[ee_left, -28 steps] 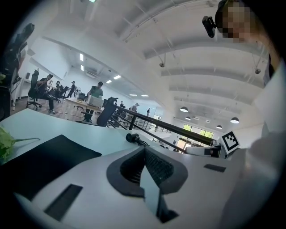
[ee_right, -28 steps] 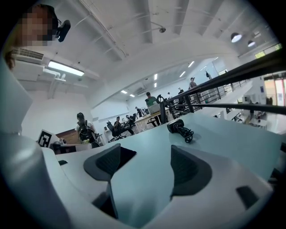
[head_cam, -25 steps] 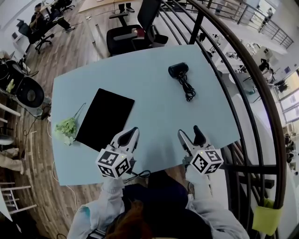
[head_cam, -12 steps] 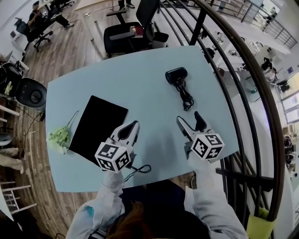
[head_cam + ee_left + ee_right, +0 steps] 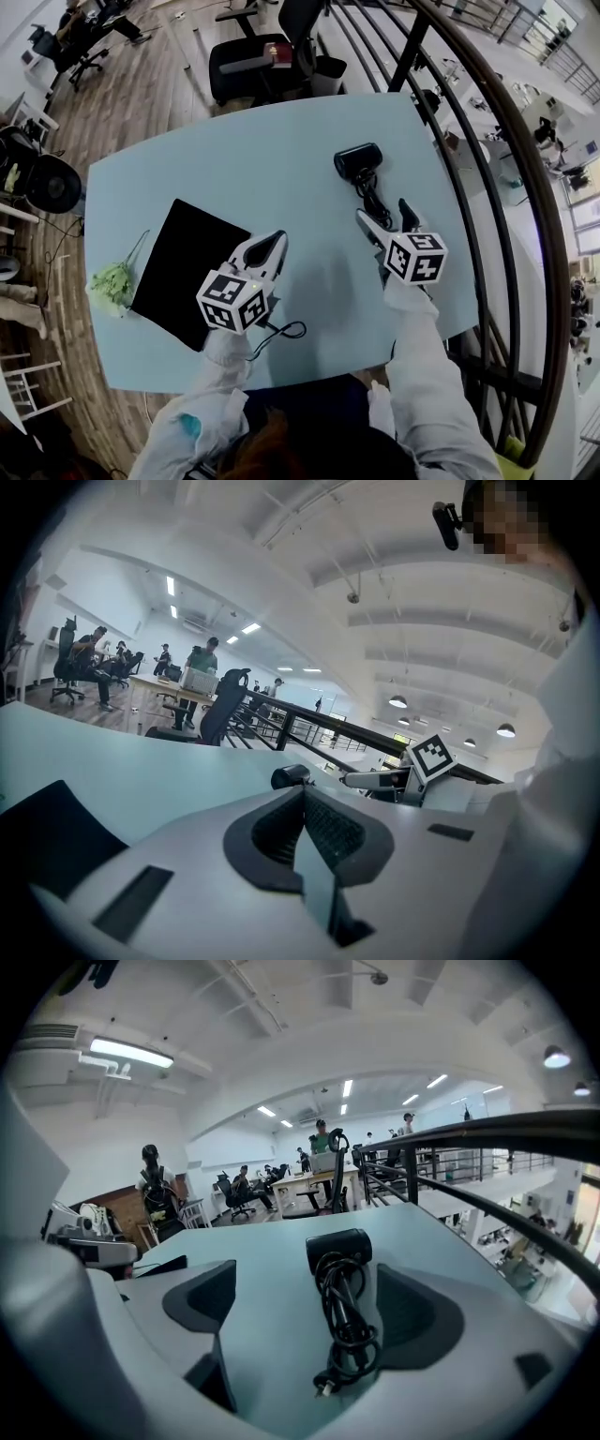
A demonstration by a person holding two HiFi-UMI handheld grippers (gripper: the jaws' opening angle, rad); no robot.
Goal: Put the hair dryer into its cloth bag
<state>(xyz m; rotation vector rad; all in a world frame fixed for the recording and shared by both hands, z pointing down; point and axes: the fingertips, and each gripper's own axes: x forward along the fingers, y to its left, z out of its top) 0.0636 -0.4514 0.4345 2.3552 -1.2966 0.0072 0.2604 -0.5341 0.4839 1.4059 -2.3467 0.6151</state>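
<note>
A black hair dryer (image 5: 357, 160) lies on the far right part of the pale blue table (image 5: 281, 169). Its black coiled cord (image 5: 376, 200) trails toward the near side. The right gripper (image 5: 382, 214) points at it from just near of the cord. Its fingers (image 5: 202, 1302) are wide apart and opening. In the right gripper view the cord sits in the gap between them, and neither finger presses on it.

The flat black cloth bag (image 5: 187, 272) lies on the left part of the table, well apart from the dryer. The left gripper (image 5: 277, 242) hovers just beside the bag's right edge, its fingers (image 5: 272, 832) closed together with nothing between them. A small green sprig (image 5: 111, 282) lies at the table's left edge, near the bag. A black metal railing (image 5: 487, 159) curves past the table's right side.
</note>
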